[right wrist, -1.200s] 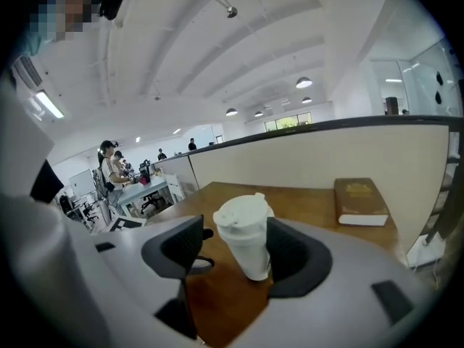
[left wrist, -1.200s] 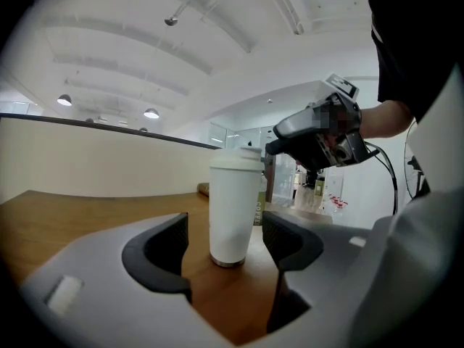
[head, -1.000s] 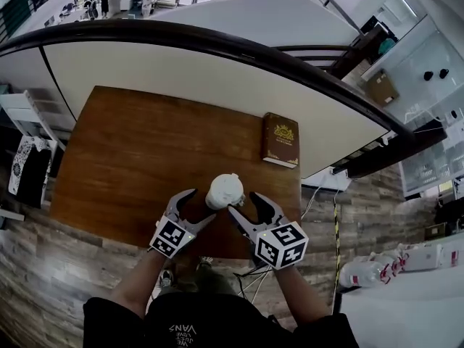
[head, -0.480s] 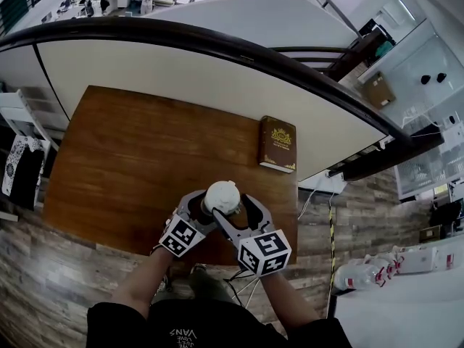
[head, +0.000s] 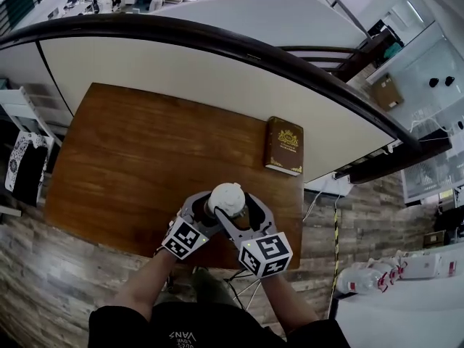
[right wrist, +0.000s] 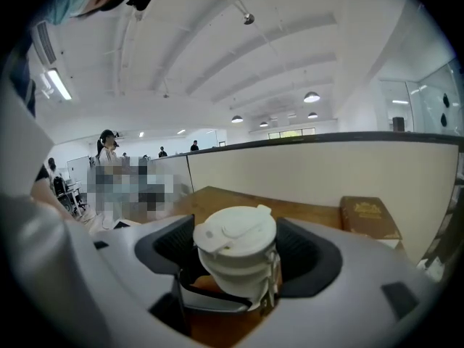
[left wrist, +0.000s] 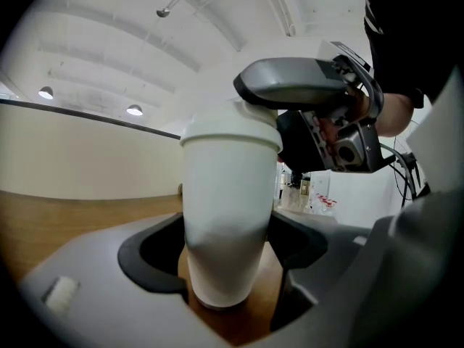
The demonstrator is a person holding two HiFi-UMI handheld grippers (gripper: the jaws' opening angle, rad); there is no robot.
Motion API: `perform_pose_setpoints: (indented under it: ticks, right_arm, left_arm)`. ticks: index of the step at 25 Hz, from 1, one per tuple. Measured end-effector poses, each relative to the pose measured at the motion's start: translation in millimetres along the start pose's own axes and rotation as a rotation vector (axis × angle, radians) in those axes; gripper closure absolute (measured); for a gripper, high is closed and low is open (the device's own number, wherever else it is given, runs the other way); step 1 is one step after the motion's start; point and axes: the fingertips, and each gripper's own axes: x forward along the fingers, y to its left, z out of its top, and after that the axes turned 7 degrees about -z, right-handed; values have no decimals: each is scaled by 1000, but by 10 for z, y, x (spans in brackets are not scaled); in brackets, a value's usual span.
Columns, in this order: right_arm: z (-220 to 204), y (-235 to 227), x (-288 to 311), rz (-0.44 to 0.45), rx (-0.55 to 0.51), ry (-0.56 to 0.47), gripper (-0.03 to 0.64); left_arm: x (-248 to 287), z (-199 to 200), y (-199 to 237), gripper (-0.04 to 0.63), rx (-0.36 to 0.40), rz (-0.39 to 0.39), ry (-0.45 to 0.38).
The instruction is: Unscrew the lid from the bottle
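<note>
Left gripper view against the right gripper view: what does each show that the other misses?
Only the left gripper view: the bottle body down to its base, and the right hand-held gripper seen from outside at lid height. Only the right gripper view: the top of the lid with its raised tab, and the brown book beyond. Both: the white bottle upright on the wooden table, standing between wide jaws, with the left hand-held gripper low around the body and the right around the lid.
</note>
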Motion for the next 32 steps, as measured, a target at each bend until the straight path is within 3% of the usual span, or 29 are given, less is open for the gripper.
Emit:
perform_pose_setpoints:
  ticks: [5, 9, 16, 25, 32]
  right_arm:
    - [-3, 3, 1, 93, -35, 6, 299]
    - [-4, 25, -9, 231, -95, -6, 299]
    - [-2, 61, -75, 610, -239, -20, 299]
    - [58, -36, -102, 1115, -307, -22, 299]
    - [92, 17, -157, 1375, -395, -4, 299]
  left_arm:
    - [-5, -2, 9, 239, 8, -37, 8]
    - [-15, -2, 9, 239, 19, -61, 5]
    - [-31, 4, -7, 239, 42, -117, 14]
    - [11, 44, -6, 239, 42, -119, 7]
    - [-12, 1, -23, 241, 50, -84, 14]
